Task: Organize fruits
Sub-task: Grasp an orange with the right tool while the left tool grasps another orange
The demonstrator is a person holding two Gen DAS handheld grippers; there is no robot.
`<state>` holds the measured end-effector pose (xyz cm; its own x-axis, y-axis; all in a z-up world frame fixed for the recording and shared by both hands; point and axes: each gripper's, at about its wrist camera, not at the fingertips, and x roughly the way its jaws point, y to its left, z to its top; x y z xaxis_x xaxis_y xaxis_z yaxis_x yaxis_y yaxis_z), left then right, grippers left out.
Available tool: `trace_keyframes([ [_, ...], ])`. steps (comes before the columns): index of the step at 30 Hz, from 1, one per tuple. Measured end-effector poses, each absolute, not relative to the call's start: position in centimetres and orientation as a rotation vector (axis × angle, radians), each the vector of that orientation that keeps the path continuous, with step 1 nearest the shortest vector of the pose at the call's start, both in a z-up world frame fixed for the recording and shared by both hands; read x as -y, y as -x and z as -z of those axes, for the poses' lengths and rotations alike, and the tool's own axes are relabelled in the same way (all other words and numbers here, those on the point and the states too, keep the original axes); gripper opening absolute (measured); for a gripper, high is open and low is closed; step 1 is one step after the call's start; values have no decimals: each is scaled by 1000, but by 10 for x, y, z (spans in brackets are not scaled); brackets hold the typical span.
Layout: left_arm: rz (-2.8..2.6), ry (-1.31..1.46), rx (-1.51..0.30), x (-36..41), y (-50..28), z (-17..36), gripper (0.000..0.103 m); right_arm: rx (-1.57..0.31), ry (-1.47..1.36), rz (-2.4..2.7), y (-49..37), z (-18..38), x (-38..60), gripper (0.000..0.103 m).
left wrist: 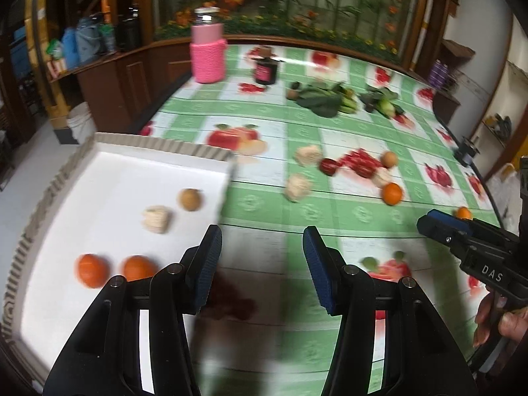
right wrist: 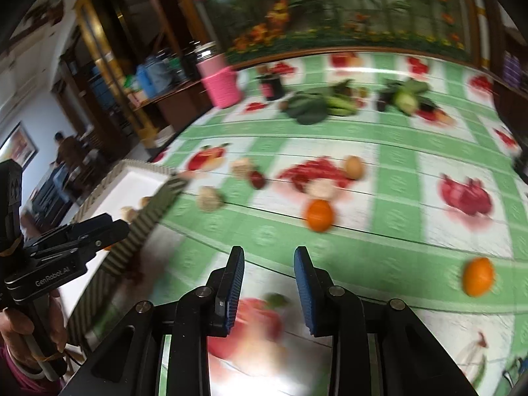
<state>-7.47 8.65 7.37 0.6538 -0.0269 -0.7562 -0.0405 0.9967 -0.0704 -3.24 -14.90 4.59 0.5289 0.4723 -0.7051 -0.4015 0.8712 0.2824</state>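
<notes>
A white tray [left wrist: 109,178] with a ribbed rim lies at the left of the table. In it are two oranges [left wrist: 91,270], a brown round fruit [left wrist: 190,199] and a pale wrapped fruit [left wrist: 156,219]. Loose on the cloth are an orange [left wrist: 392,193], a second orange [right wrist: 478,276], a red apple [left wrist: 330,166], a brown fruit [left wrist: 389,159] and pale wrapped fruits [left wrist: 297,187]. My left gripper [left wrist: 262,247] is open and empty, beside the tray's right edge. My right gripper [right wrist: 269,264] is open and empty, short of the nearer orange [right wrist: 318,215].
A green checked tablecloth [left wrist: 264,211] with printed fruit covers the table. Leafy greens [left wrist: 325,99], a pink knitted-sleeve jar [left wrist: 208,49] and a dark jar [left wrist: 266,70] stand at the back. Wooden shelving is at the left.
</notes>
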Motion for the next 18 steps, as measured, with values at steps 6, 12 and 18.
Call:
trace_keyframes([
  [6,74,83,-881,-53,61,-68,51,-861,-116,-414,32,-43,197,31],
  [12,153,66,-915,-20,49,-61,51,-822,-109,-290,40,-50,245,37],
  [18,216,78,-939,4,33,-55,51,-829,-88,-172,42,-43,284,39],
])
